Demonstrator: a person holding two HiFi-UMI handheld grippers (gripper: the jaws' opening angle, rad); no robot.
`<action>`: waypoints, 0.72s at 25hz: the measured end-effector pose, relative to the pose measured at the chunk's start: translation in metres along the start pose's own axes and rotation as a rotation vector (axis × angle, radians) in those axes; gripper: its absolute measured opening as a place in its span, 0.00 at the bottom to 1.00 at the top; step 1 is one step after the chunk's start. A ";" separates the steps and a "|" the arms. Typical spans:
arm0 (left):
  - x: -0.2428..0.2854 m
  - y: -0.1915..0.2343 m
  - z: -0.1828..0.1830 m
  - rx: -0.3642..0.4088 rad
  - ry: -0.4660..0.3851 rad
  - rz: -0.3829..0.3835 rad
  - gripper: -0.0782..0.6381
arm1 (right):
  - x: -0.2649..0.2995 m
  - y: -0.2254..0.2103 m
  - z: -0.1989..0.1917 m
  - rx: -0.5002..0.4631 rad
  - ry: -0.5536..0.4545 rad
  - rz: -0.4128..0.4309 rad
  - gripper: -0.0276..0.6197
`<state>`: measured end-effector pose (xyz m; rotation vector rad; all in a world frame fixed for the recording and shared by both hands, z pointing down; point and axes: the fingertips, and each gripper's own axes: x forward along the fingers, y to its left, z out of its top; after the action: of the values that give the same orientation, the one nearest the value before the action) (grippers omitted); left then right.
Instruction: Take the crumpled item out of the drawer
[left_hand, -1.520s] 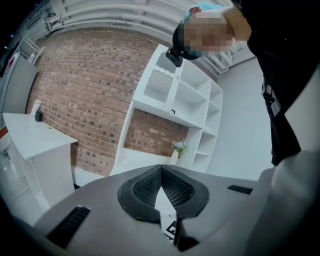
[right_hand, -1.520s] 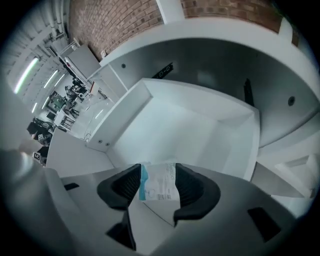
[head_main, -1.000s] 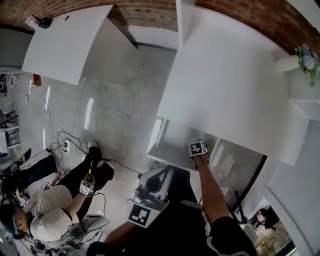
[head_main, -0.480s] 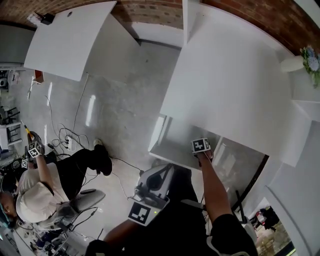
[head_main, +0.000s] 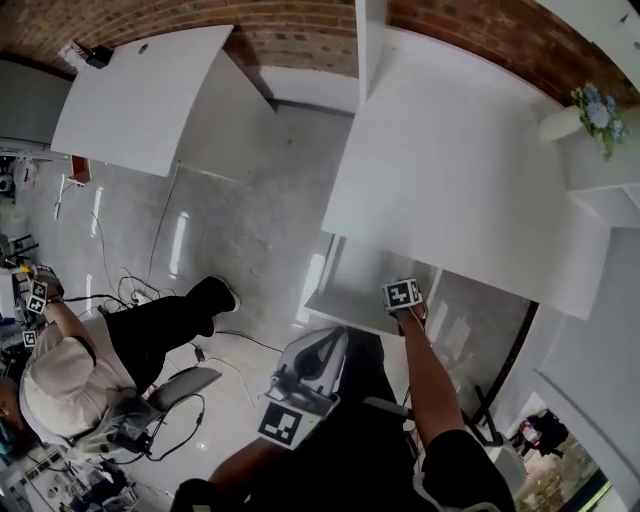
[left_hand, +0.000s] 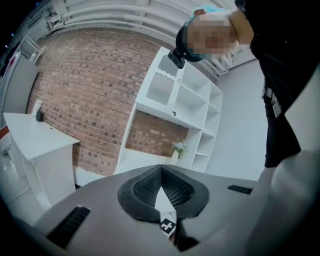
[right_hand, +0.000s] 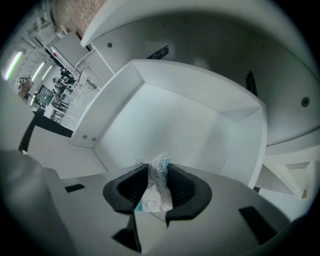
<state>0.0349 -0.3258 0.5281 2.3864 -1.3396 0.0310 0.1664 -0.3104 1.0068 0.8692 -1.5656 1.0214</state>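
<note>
The crumpled item is a white and teal packet (right_hand: 155, 192), standing between the black pads of my right gripper (right_hand: 158, 171). The jaws are closing and both pads touch the packet. Under them lies the open white drawer (right_hand: 170, 115), its floor otherwise bare. In the head view the right gripper's marker cube (head_main: 400, 294) sits at the drawer (head_main: 345, 285), which sticks out from under the white cabinet top (head_main: 450, 170); the jaws and packet are hidden there. My left gripper (left_hand: 160, 169) is shut with nothing in it, held low beside my body (head_main: 305, 385).
A person (head_main: 70, 375) sits on the grey floor at the left among cables. A white desk (head_main: 135, 90) stands at the brick wall. White shelves with a flower vase (head_main: 590, 105) are at the right. The drawer's side walls (right_hand: 252, 145) hem in the right gripper.
The person on the floor has turned and stretched a leg out to the right. My right gripper has stayed at the drawer and the left has not moved.
</note>
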 end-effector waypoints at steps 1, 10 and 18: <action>-0.006 -0.002 0.003 0.000 -0.009 -0.006 0.14 | -0.007 0.001 0.001 0.001 -0.017 -0.009 0.25; -0.105 -0.022 0.032 0.030 -0.099 -0.066 0.14 | -0.113 0.036 -0.008 0.029 -0.277 -0.130 0.20; -0.212 -0.026 0.044 0.055 -0.182 -0.147 0.14 | -0.229 0.102 -0.026 0.036 -0.593 -0.253 0.18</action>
<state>-0.0658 -0.1564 0.4342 2.5802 -1.2511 -0.1969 0.1316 -0.2398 0.7672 1.4460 -1.8575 0.6366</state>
